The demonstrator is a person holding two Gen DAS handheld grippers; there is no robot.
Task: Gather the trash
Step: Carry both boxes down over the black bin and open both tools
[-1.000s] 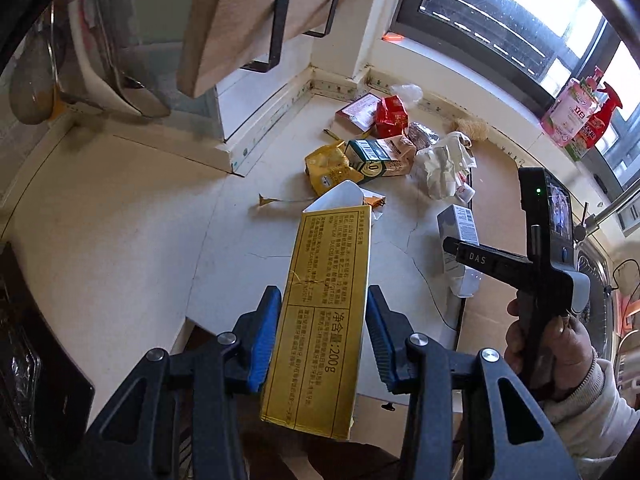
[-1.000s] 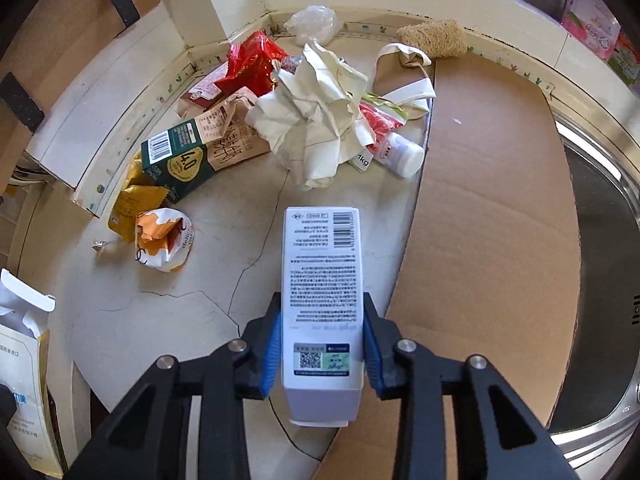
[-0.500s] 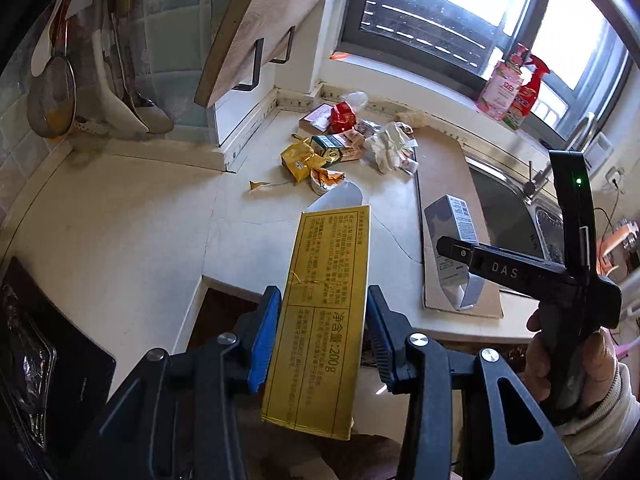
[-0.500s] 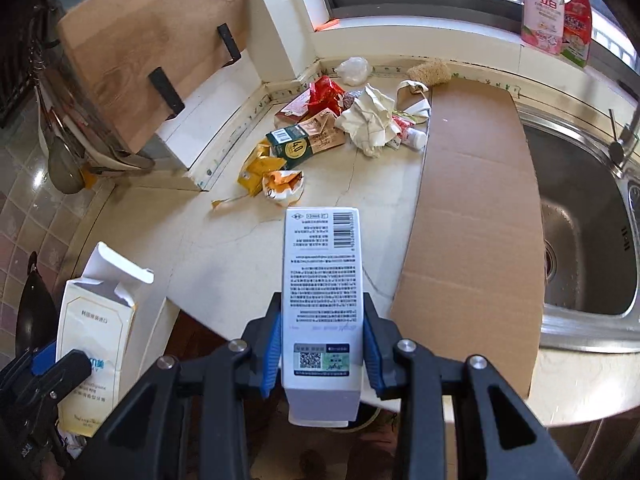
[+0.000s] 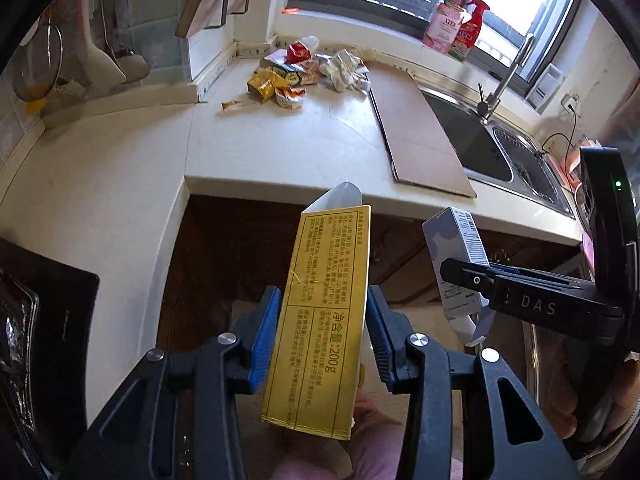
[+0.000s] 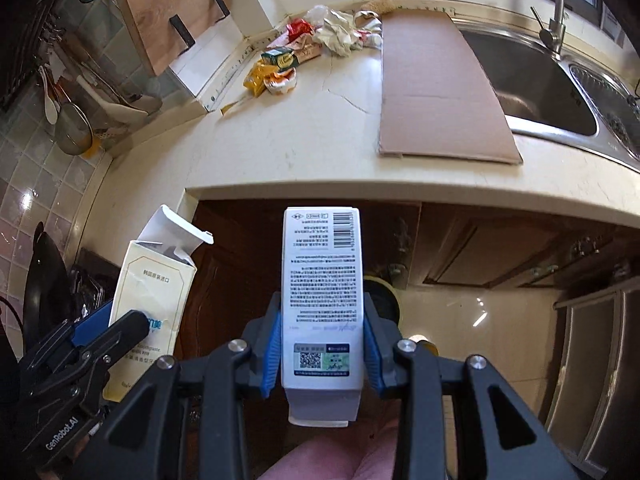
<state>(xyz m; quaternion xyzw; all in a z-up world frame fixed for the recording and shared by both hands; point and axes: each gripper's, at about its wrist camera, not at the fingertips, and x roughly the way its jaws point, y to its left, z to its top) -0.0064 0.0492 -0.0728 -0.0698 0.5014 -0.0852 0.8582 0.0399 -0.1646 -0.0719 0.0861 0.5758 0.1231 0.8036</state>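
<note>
Left gripper [image 5: 326, 336] clamps yellow carton [image 5: 324, 320], right gripper [image 6: 322, 350] clamps white box [image 6: 322, 296]; keep both grips firm and boxes upright until over a bin, none in view.

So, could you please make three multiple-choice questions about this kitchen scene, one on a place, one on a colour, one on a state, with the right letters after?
1. Where does the flat cardboard sheet lie?
A. on the counter beside the sink
B. inside the sink
C. on the floor

2. What colour is the side of the box that faces the left wrist camera?
A. red
B. yellow
C. green

3. What is the state of the right gripper?
A. open and empty
B. shut on nothing
C. shut on a white box

Answers:
1. A: the sheet rests on the countertop, its long edge next to the steel sink.
2. B: the panel between the pads of the left gripper is yellow with black print.
3. C: both blue pads press the sides of the white box.
</note>
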